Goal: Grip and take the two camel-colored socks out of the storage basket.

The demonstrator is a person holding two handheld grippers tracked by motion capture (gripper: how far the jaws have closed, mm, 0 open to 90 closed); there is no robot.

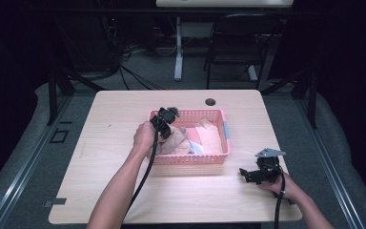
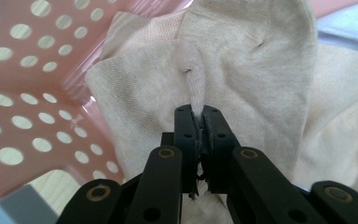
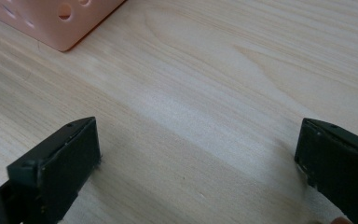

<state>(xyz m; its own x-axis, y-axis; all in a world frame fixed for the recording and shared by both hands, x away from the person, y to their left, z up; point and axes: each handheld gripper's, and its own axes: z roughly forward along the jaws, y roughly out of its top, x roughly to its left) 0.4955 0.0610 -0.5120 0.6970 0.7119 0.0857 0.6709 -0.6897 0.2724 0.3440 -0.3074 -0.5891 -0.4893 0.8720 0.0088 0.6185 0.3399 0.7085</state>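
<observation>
- The left hand-held gripper [image 2: 197, 122] has its two black jaws pressed together on a narrow ridge of beige knitted cloth [image 2: 242, 74]; the pinched fold rises from the jaw tips at the centre of the left gripper view.
- The bite looks thin, taking only a small pleat at the jaw tips. To do this step well, I judge the lift should go slowly and straight up, so the fold does not slide out.
- Around the jaws, the cloth lies crumpled in the left half of the pink perforated plastic basket [image 1: 189, 160], whose holed wall fills the left side of the left gripper view.
- In the high view the left hand-held gripper [image 1: 164, 120] sits over the basket's left part, near centre frame, with a paler peach cloth [image 1: 209, 136] and a small white-blue piece [image 1: 196, 148] to its right.
- These neighbours touch the beige cloth, so they may drag along; a pause just above the rim would show whether anything clings.
- The light basket could tip or rise with the pull; the free gripper might steady its rim.
- The right hand-held gripper [image 1: 257, 174] rests low at the lower right of the high view, apart from the basket, on the pale wooden surface [image 1: 124, 124].
- Its jaws stand wide apart with nothing between them; in the right gripper view, bare wood lies between them and a basket corner [image 3: 65, 23] sits at upper left.
</observation>
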